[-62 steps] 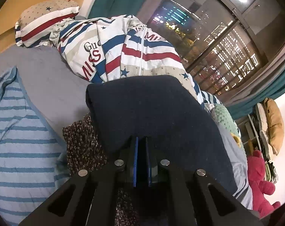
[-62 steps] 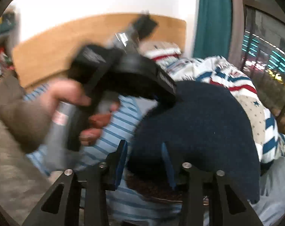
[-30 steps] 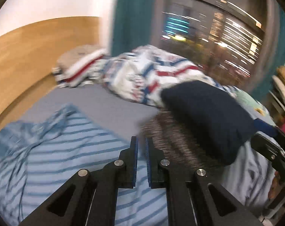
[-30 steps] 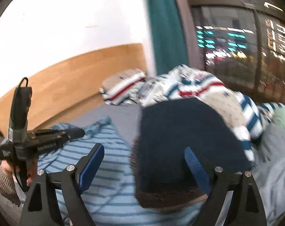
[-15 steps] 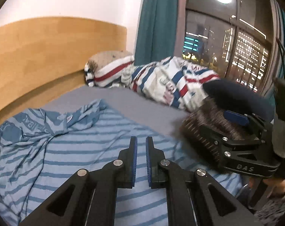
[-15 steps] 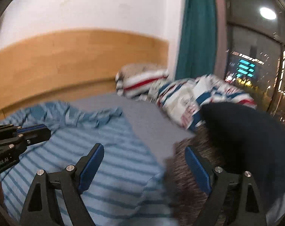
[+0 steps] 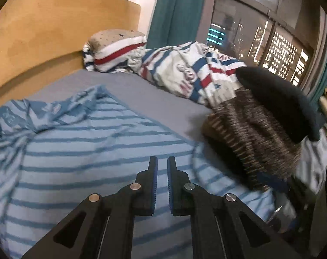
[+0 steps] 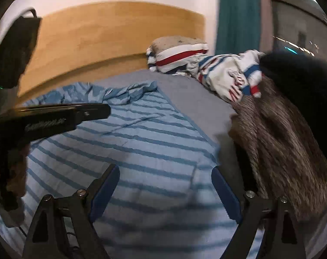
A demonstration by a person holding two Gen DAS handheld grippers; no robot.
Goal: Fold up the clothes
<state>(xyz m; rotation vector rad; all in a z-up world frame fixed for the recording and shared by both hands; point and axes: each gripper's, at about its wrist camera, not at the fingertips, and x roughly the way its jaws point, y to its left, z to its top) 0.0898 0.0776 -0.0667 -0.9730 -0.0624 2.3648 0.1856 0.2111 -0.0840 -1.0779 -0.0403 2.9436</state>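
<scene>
One grey bed sheet [image 7: 141,92] carries the blue striped shirt [image 7: 81,151], spread flat below both grippers. The left gripper [image 7: 161,168] is pressed together, holding nothing; the right gripper [image 8: 165,185] stands spread. A wooden headboard [image 7: 55,32], striped pillow [image 7: 115,49], teal curtain [image 7: 176,10] and dark window [image 7: 260,38] lie beyond

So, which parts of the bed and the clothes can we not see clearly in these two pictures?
- Striped blue shirt: its lower hem in both wrist views, cut off by the edge and covered by the left gripper and right gripper.
- Brown patterned garment: its pattern, motion-blurred in both views.
- Dark navy garment: its type, folded and cut off by the right wrist view's edge.
- Duvet: its lettering, creased and too small.
</scene>
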